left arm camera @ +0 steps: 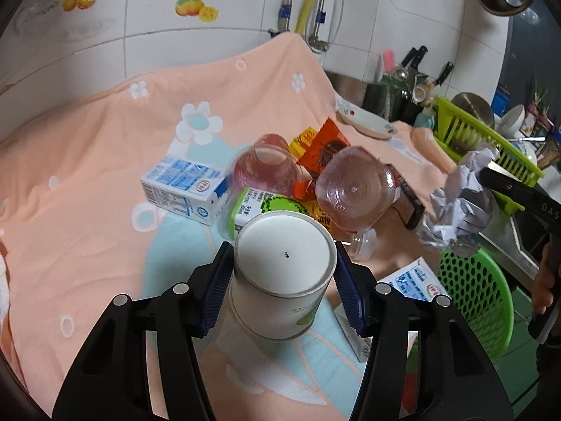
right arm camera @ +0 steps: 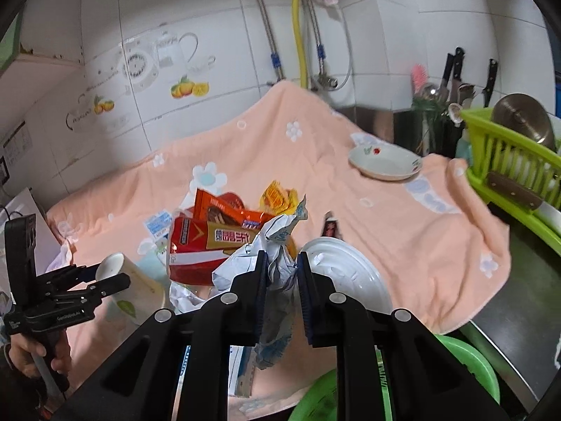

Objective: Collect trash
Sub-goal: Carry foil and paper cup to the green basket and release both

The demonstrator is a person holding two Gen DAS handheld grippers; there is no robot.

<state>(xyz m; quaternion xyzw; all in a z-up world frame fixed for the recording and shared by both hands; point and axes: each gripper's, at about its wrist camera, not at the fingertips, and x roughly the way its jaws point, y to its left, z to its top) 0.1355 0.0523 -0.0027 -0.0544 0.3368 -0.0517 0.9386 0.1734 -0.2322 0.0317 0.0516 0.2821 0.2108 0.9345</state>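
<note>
My left gripper [left arm camera: 282, 266] is shut on an upside-down white paper cup [left arm camera: 277, 301], its blue pads pressing both sides above the peach flowered towel [left arm camera: 87, 175]. My right gripper [right arm camera: 282, 263] is shut on a wad of crumpled white paper [right arm camera: 277, 235], lifted off the towel. In the left wrist view that wad [left arm camera: 455, 203] hangs at the right, above a green basket [left arm camera: 473, 291]. Behind the cup lies a trash pile: a blue-and-white milk carton [left arm camera: 182, 186], two pink plastic cups [left arm camera: 266, 168], an orange wrapper [left arm camera: 326, 147]. A red wrapper [right arm camera: 196, 245] shows in the right wrist view.
A white dish [right arm camera: 385, 165] sits at the towel's far right. A green dish rack [right arm camera: 508, 165] and a holder with knives [right arm camera: 452, 66] stand beyond it. A white round lid [right arm camera: 350, 273] lies by my right fingers. The green basket [right arm camera: 466, 361] is below the counter edge.
</note>
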